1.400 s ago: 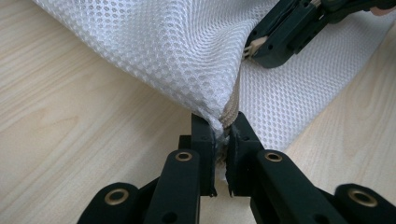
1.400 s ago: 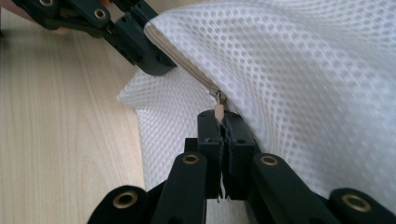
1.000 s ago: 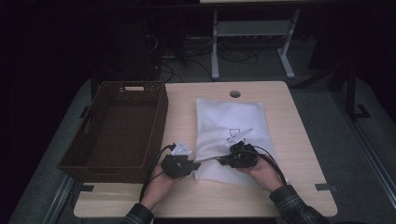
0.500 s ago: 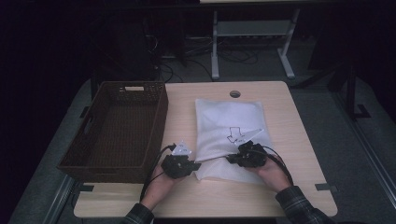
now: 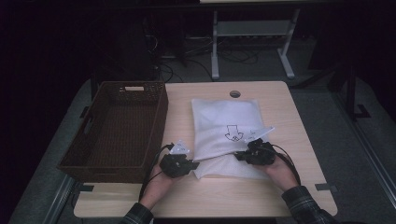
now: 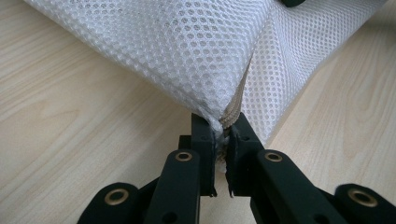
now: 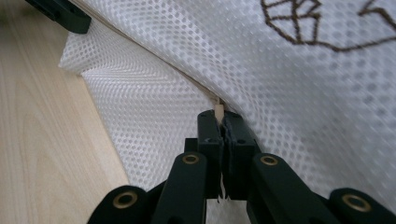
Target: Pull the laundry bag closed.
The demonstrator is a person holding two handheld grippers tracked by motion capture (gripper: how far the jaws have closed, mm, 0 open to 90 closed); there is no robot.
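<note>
A white mesh bag (image 5: pixel 224 122) with a dark arrow print lies in the middle of the wooden table (image 5: pixel 275 102). My left gripper (image 5: pixel 191 164) is shut on the bag's near left corner. The left gripper view shows the mesh (image 6: pixel 187 46) and a tan seam pinched between the jaws of the left gripper (image 6: pixel 223 128). My right gripper (image 5: pixel 240 155) is shut on the near edge further right. There the right gripper (image 7: pixel 223 119) clamps the tan edge under the printed mesh (image 7: pixel 289 84). The pinched layer stands raised, and a lower layer (image 5: pixel 224 169) lies flat beneath it.
A dark woven basket (image 5: pixel 116 128) stands on the table's left side, close to my left hand. A round cable hole (image 5: pixel 235 94) sits near the far edge. Metal frame legs (image 5: pixel 252 32) and cables lie on the floor beyond the table.
Both grippers have drawn slightly toward the near edge, the right one also moving right. The bag's near edge has come up off the lower layer.
</note>
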